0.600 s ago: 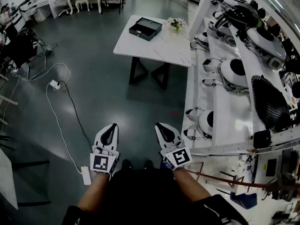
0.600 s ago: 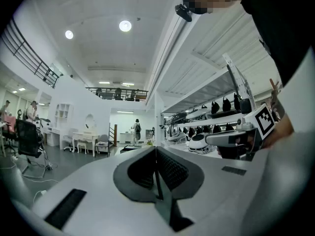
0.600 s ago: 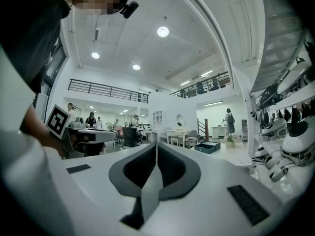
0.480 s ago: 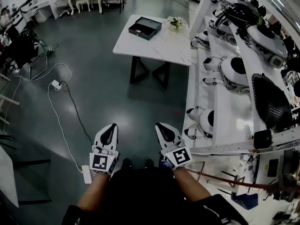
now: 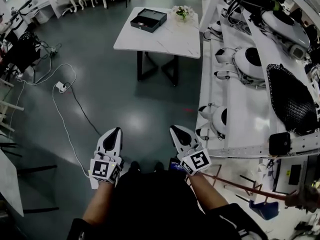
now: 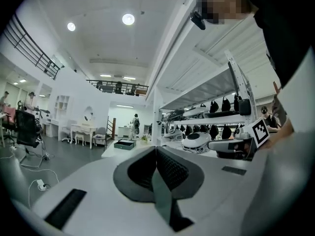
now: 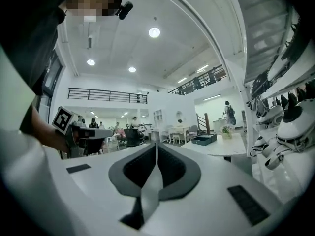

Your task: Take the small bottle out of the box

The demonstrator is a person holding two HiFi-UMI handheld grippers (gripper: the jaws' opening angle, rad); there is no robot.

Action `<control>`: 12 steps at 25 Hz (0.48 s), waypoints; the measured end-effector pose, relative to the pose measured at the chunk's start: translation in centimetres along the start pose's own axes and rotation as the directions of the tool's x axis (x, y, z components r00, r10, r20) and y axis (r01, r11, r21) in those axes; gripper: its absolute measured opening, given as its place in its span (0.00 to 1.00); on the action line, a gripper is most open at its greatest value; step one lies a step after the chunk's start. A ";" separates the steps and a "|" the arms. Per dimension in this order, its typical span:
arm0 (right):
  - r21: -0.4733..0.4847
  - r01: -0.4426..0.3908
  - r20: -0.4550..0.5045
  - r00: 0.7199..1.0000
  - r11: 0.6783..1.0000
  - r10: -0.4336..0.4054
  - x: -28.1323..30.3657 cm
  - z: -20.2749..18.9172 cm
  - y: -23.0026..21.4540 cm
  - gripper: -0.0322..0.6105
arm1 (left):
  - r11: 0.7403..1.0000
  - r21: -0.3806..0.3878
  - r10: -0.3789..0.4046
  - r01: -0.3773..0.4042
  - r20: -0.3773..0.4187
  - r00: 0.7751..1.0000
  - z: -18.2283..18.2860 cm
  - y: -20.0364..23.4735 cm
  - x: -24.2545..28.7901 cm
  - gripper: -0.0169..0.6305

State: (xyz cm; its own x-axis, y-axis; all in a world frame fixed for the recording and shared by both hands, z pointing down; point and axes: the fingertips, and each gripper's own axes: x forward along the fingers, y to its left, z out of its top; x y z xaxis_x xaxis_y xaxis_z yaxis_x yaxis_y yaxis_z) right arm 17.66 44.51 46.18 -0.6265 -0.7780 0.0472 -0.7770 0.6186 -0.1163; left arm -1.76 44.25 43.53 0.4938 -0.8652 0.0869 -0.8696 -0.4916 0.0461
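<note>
A dark open box [image 5: 148,20] lies on a white marble-topped table [image 5: 170,41] far ahead of me; it also shows small in the left gripper view, box [image 6: 124,144], and in the right gripper view, box [image 7: 204,139]. No small bottle can be made out inside it. My left gripper [image 5: 113,133] and right gripper [image 5: 176,131] are held level side by side above the dark floor, well short of the table. Both stand shut with nothing between their jaws, as the left gripper [image 6: 156,149] and right gripper [image 7: 156,146] views show.
White shelving [image 5: 235,109] with helmets and gear runs along the right. A small vase of flowers [image 5: 182,12] sits beside the box. A cable and power strip [image 5: 61,87] lie on the floor at left. People and office chairs [image 7: 130,135] are far off.
The table and box have shifted up in the head view and the grippers sit slightly lower and wider apart. Both grippers stay shut.
</note>
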 end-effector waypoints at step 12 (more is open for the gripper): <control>0.107 -0.052 -0.063 0.996 0.993 0.059 -1.1 -3.8 -2.2 0.11 | 0.998 -0.057 -0.036 0.032 -0.068 0.997 -2.1 -4.3 1.4 0.05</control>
State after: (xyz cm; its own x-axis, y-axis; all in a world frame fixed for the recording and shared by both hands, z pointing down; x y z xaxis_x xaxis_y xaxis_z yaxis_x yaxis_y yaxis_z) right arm 19.82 44.36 50.13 -0.6739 -0.7316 0.1028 -0.7323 0.6431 -0.2239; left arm 2.66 45.30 45.52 0.5233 -0.8383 0.1527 -0.8521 -0.5126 0.1056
